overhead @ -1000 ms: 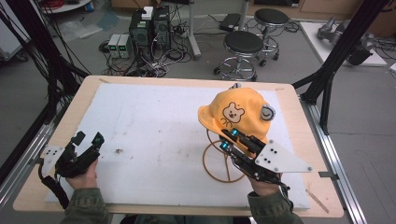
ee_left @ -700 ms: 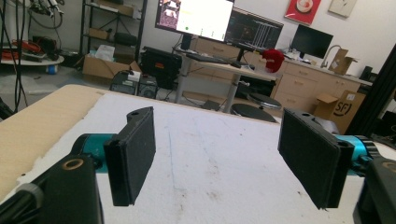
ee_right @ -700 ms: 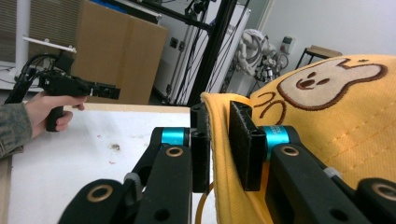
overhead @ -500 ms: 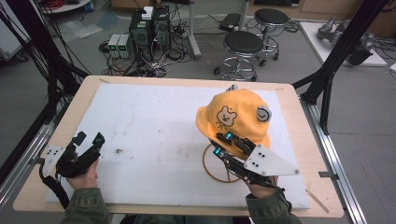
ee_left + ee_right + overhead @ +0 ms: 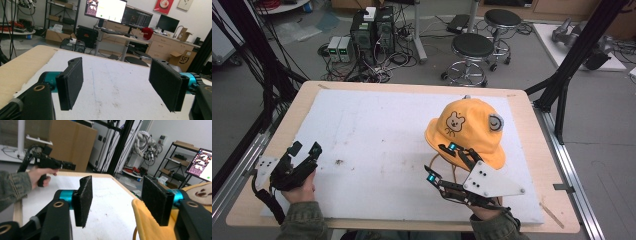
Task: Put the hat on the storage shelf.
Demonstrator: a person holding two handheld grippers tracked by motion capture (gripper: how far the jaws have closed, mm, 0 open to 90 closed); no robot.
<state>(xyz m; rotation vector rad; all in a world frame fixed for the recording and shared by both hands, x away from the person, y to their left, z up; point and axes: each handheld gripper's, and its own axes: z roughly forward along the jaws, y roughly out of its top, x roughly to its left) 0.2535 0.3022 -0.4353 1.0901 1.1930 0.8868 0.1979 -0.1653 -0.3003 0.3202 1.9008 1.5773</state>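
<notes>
A yellow bucket hat (image 5: 469, 130) with a bear face sits on a thin wooden ring stand (image 5: 431, 162) at the right of the white mat. My right gripper (image 5: 441, 162) is at the hat's front-left brim. Its jaws have just been opening and now stand apart. In the right gripper view the brim (image 5: 147, 226) lies low beside the right pad of the right gripper (image 5: 120, 200), and neither pad presses on it. My left gripper (image 5: 305, 148) rests open at the mat's front left with nothing between the jaws of the left gripper (image 5: 117, 85).
The white mat (image 5: 377, 135) covers most of the wooden table (image 5: 522, 100). Black frame posts (image 5: 572, 60) rise at the table's right and left sides. Stools (image 5: 472, 47) and computer gear stand on the floor beyond the far edge.
My right gripper let go of the hat's brim, opened its jaws and drew back towards the front left. The hat turned slightly. The left gripper stayed still.
</notes>
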